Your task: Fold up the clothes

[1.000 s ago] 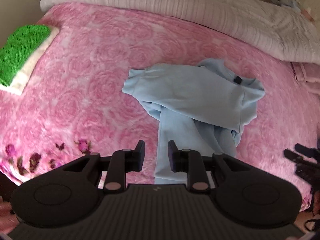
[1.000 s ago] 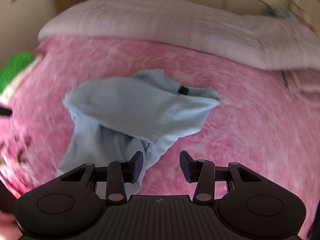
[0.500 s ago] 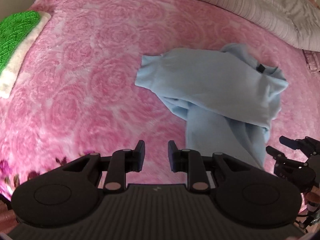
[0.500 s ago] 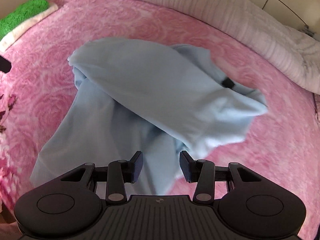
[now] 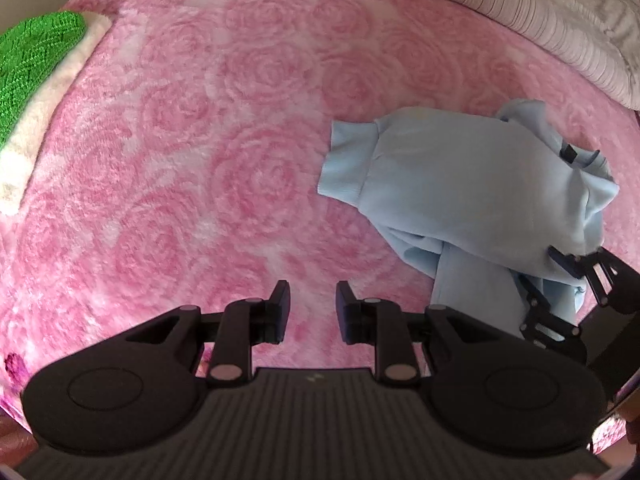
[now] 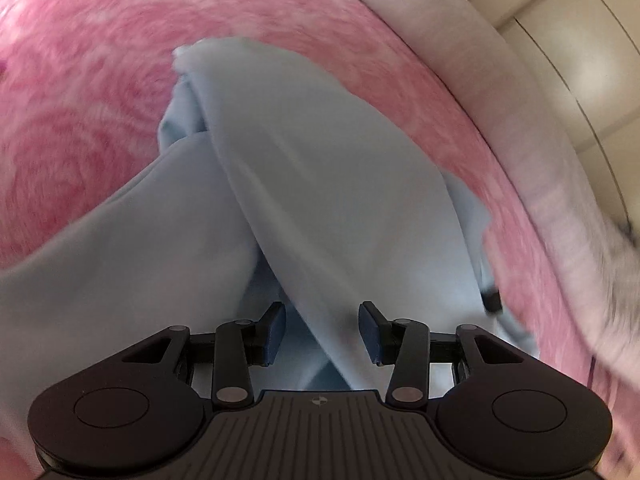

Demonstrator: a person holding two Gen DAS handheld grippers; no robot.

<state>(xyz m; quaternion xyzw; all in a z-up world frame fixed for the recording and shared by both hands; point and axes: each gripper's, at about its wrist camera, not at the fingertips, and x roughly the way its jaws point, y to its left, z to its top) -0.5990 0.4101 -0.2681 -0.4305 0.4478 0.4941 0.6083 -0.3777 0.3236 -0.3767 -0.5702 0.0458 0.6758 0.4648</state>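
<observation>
A crumpled light blue garment lies on the pink rose-patterned blanket, to the right in the left wrist view. My left gripper is open and empty over bare blanket, left of the garment. My right gripper is open, low over the garment, with a fold of blue cloth lying between its fingers. It also shows in the left wrist view at the garment's right edge. A small black tag sits on the garment's right side.
A green and cream folded cloth lies at the blanket's far left. A grey-white striped quilt runs along the back of the bed. Cupboard doors stand behind it.
My left gripper has drifted left, so the garment now sits further right. My right gripper has dropped down close onto the garment, whose cloth now fills its view.
</observation>
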